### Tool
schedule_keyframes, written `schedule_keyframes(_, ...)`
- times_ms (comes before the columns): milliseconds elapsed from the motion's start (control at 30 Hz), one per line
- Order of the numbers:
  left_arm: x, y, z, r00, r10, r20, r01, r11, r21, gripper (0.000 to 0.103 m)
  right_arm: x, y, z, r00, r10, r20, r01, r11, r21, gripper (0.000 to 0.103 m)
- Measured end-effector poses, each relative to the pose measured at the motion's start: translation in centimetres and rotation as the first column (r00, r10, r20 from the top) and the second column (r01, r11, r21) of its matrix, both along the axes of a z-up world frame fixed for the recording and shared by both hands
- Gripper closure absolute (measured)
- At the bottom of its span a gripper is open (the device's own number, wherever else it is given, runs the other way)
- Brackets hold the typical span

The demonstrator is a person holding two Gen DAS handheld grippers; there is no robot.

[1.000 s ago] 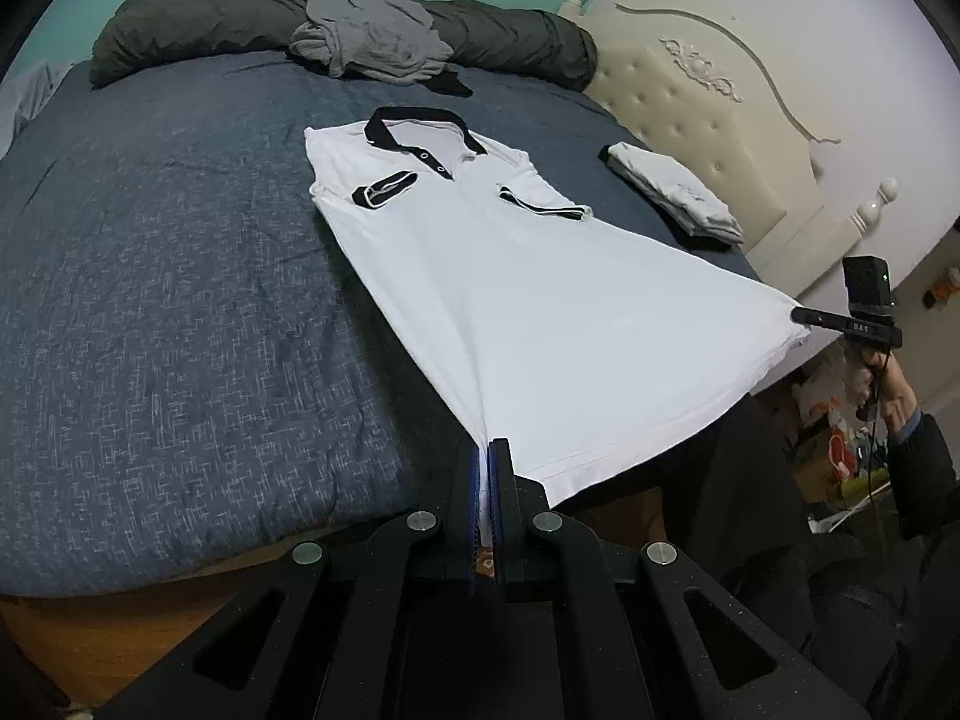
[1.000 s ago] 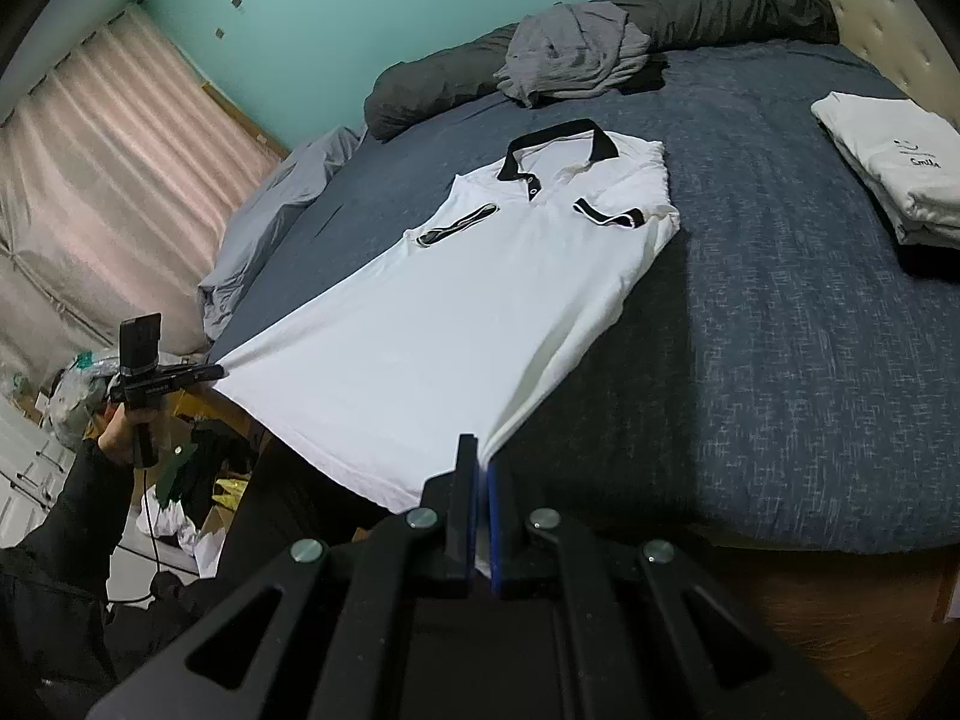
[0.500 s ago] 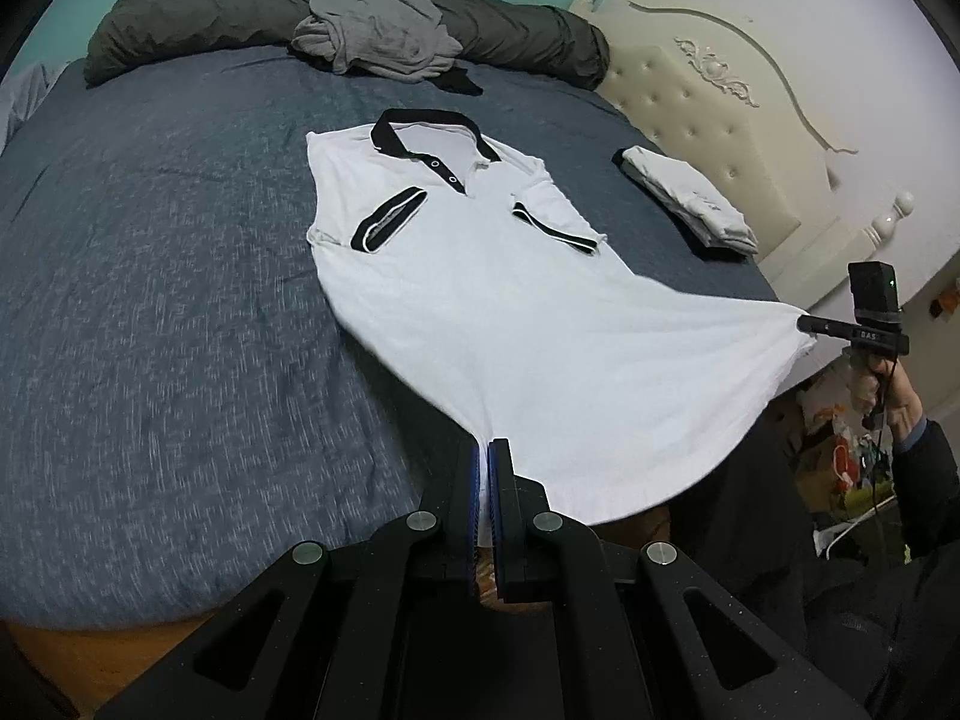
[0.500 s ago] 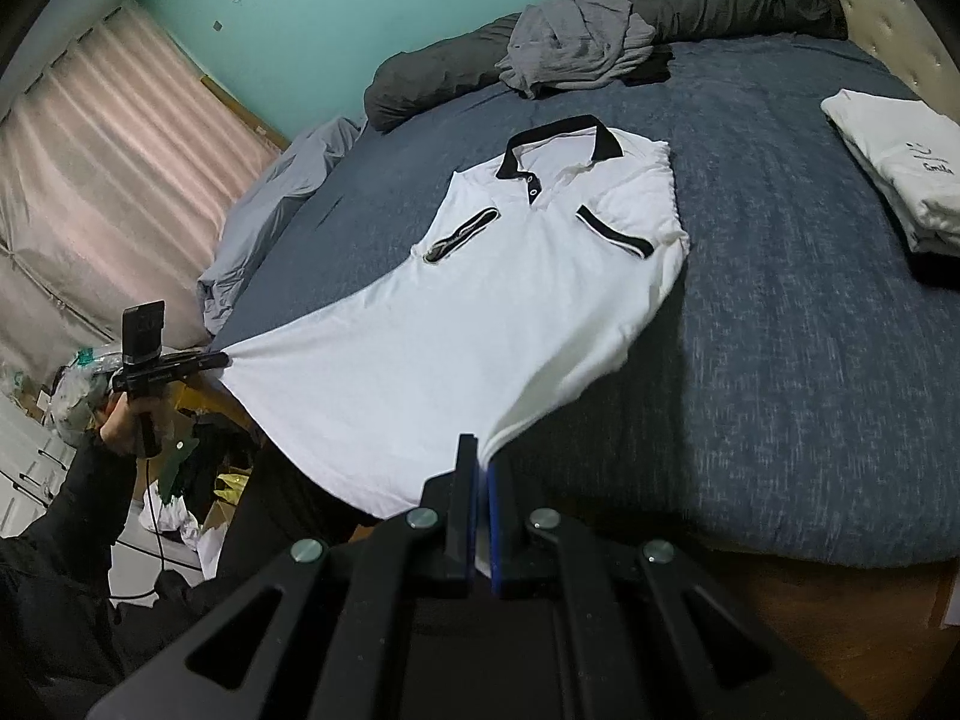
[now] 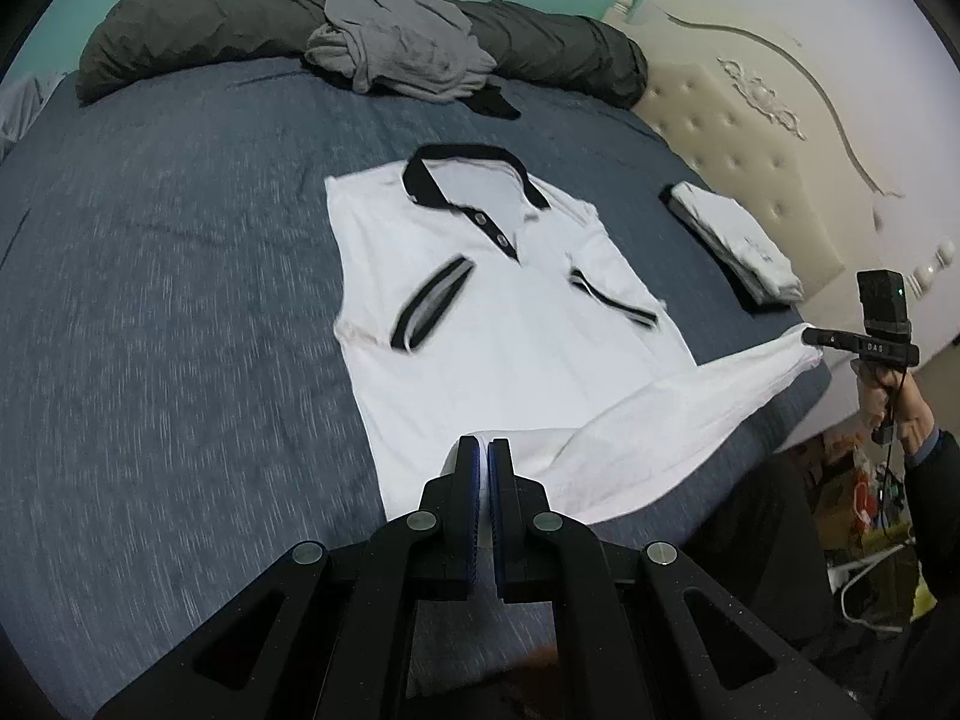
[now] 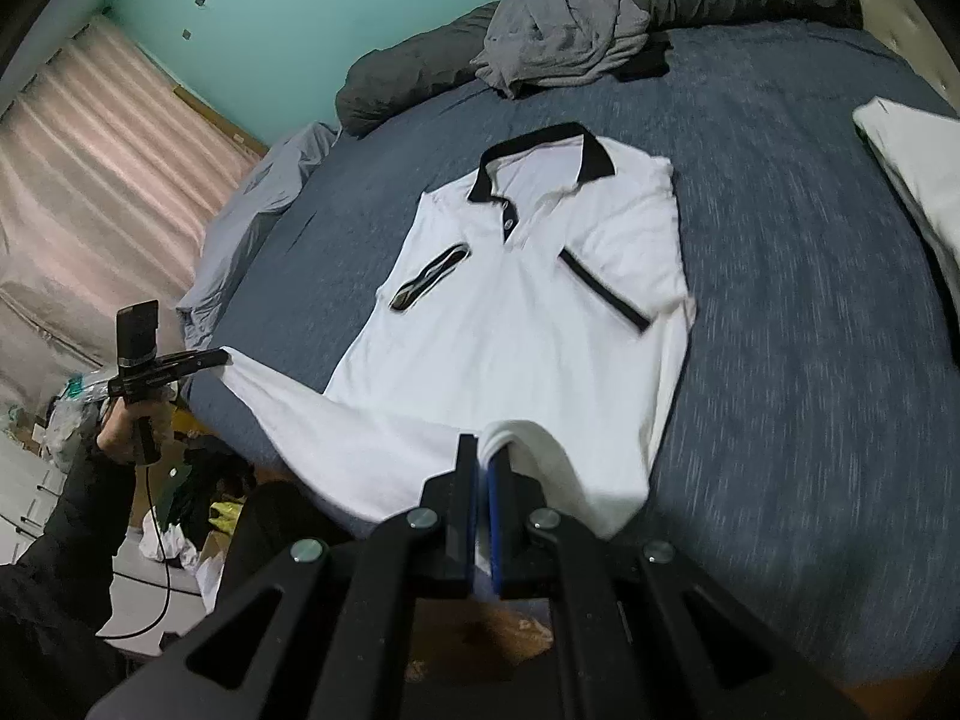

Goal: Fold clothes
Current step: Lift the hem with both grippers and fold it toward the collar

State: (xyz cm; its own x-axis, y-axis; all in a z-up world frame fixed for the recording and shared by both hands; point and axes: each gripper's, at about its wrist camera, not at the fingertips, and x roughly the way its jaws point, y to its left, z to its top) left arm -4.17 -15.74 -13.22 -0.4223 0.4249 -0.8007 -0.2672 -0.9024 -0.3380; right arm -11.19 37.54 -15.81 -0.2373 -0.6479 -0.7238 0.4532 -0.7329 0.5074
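A white polo shirt (image 5: 510, 354) with a black collar lies face up on the blue-grey bed (image 5: 168, 312), sleeves folded in. My left gripper (image 5: 483, 449) is shut on one corner of the shirt's bottom hem. The right gripper (image 5: 809, 336), held in a hand at the bed's right edge, pinches the other corner. In the right wrist view the right gripper (image 6: 483, 450) is shut on a bunched white hem of the shirt (image 6: 528, 336), and the left gripper (image 6: 221, 356) holds the far corner. The hem hangs slack between them, doubled over the shirt's lower part.
A folded white garment (image 5: 735, 246) lies near the padded headboard (image 5: 750, 132). A crumpled grey garment (image 5: 396, 48) rests on a dark rolled duvet (image 5: 192, 36) at the far side. Pink curtains (image 6: 90, 192) and floor clutter (image 6: 174, 528) lie beyond the bed's edge.
Both grippers have moved forward over the bed toward the collar with the hem. The shirt, stretched taut before, now lies slack with its lower part starting to double over.
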Motion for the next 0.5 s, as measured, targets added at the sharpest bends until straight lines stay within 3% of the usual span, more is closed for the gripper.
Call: schedule_keyframes(500, -14.5, -2.6, -2.8, 0.996, 0.080, 0.034, -0.080, 0.997, 0.015, 0.100, -14.3, -0.6, -1.2, 0.998, -0.062, 0.000, 0.062, 0.997, 0.050, 0.101)
